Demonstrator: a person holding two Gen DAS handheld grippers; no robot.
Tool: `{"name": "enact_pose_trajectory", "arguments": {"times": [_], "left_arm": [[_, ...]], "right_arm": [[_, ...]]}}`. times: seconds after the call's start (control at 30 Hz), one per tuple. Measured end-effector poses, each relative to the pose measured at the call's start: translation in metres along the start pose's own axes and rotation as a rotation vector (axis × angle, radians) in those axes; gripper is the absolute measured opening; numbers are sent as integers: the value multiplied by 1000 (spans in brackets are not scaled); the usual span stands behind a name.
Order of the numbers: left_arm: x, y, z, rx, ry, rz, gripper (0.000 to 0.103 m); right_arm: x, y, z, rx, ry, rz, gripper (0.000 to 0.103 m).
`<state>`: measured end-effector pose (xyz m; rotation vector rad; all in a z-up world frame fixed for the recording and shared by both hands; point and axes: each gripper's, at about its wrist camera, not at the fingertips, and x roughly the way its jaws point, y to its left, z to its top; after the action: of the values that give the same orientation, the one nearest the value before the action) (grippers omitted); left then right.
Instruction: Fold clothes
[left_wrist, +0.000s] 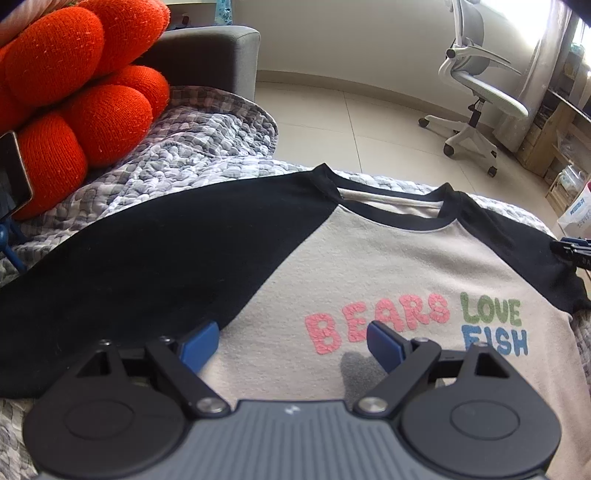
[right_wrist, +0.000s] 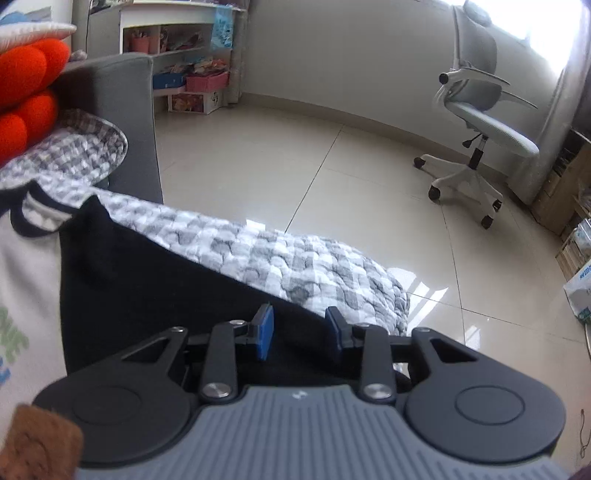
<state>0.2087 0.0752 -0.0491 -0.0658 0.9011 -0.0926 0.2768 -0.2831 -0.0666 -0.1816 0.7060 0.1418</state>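
Observation:
A beige raglan T-shirt (left_wrist: 369, 273) with black sleeves and the print "BEARS LOVE FISH" lies flat, front up, on a grey-checked quilt (left_wrist: 192, 147). My left gripper (left_wrist: 291, 341) is open and empty, hovering over the shirt's chest by its left black sleeve (left_wrist: 147, 258). My right gripper (right_wrist: 301, 332) is open, its blue pads (right_wrist: 265, 332) straddling the edge of the right black sleeve (right_wrist: 166, 288); whether they touch the cloth I cannot tell. The right gripper's tip also shows in the left wrist view (left_wrist: 572, 249) at the far right.
Orange knitted cushions (left_wrist: 81, 92) and a phone (left_wrist: 13, 173) sit at the left on a grey sofa (left_wrist: 221, 55). A white office chair (right_wrist: 480, 147) stands on the tiled floor (right_wrist: 295, 147) beyond the quilt edge. Shelves (right_wrist: 184, 55) stand at the back; boxes (right_wrist: 580, 288) at the right.

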Motion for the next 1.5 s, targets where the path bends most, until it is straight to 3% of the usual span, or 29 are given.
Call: {"name": "enact_pose_trajectory", "arguments": {"times": [0.1, 0.27, 0.47, 0.63, 0.77, 0.8, 0.83, 1.0, 1.4, 1.5], "left_arm": [[-1, 2, 2, -11, -8, 7, 88], [-2, 7, 3, -14, -10, 37, 88], [-6, 20, 0, -15, 6, 47, 89], [-5, 30, -1, -28, 17, 59, 89], [-3, 34, 0, -41, 20, 57, 89], [-3, 35, 1, -48, 21, 54, 89], [-2, 37, 2, -55, 21, 52, 89], [0, 36, 3, -57, 30, 56, 89], [0, 40, 5, -83, 30, 48, 89], [2, 39, 5, -73, 34, 54, 89]], "right_arm": [[-11, 25, 11, -50, -55, 67, 35], [-13, 75, 24, -184, -74, 170, 35], [16, 115, 31, -236, -31, 190, 36], [39, 124, 53, -191, -27, 213, 36], [54, 138, 61, -234, -16, 227, 35], [53, 137, 61, -240, -12, 255, 28], [52, 137, 61, -247, -9, 280, 4], [41, 142, 62, -327, -57, 236, 3], [38, 141, 81, -268, -153, 135, 2], [51, 147, 76, -299, -103, 118, 2]]}}
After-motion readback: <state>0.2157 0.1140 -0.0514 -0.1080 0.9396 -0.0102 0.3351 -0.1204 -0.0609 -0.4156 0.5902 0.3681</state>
